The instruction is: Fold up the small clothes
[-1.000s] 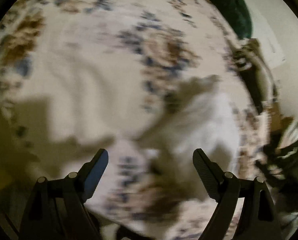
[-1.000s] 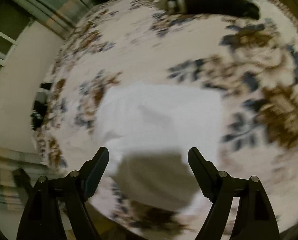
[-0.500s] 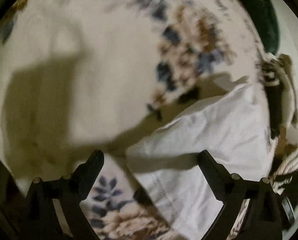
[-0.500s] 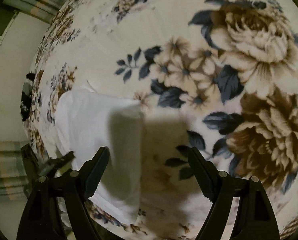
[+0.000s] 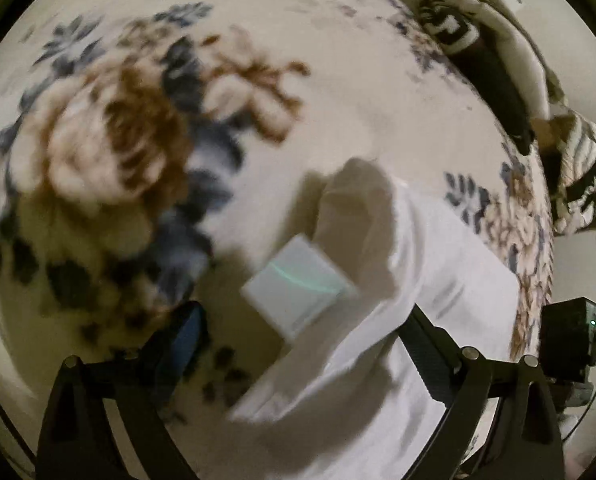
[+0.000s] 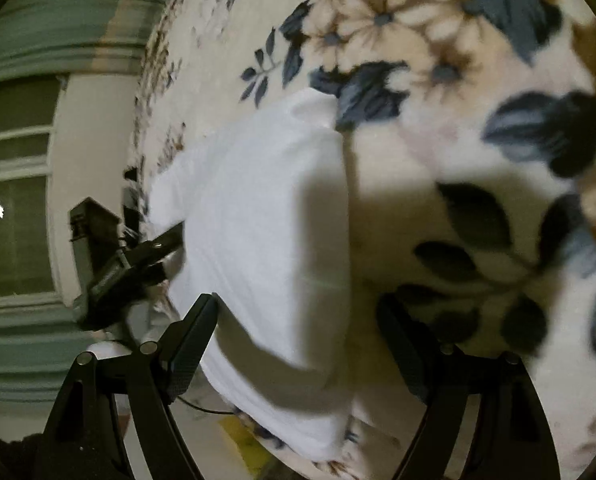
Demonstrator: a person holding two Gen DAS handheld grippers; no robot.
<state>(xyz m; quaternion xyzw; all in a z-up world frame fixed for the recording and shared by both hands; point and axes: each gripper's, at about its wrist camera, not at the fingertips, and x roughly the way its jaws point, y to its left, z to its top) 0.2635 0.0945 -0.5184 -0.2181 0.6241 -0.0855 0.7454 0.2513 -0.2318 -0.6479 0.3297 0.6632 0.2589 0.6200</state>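
- On a floral bedspread [image 6: 438,20] lies the white garment [image 6: 265,216], partly folded, its straight folded edge running down the middle of the right wrist view.
- Both claws hang low over the garment's near end, one at each side, likely so two corners can be taken at once for the next fold.
- Left claw [image 5: 302,344] is spread wide and grips nothing; a raised flap of cloth and a pale square tag [image 5: 298,284] sit between its fingers, though blur hides whether the right finger touches fabric.
- Right claw [image 6: 298,332] is likewise agape and empty, its left finger just beside or against the garment's edge, its right finger over bare bedspread.
- Seen from the right wrist, the left claw reaches the garment's far side.
- Beyond the cloth, a heap of dark and striped clothes [image 5: 482,52] waits at the bed's edge, well apart, probably the remaining pile.
- My judgement: a fold is half done, and grasping comes next.
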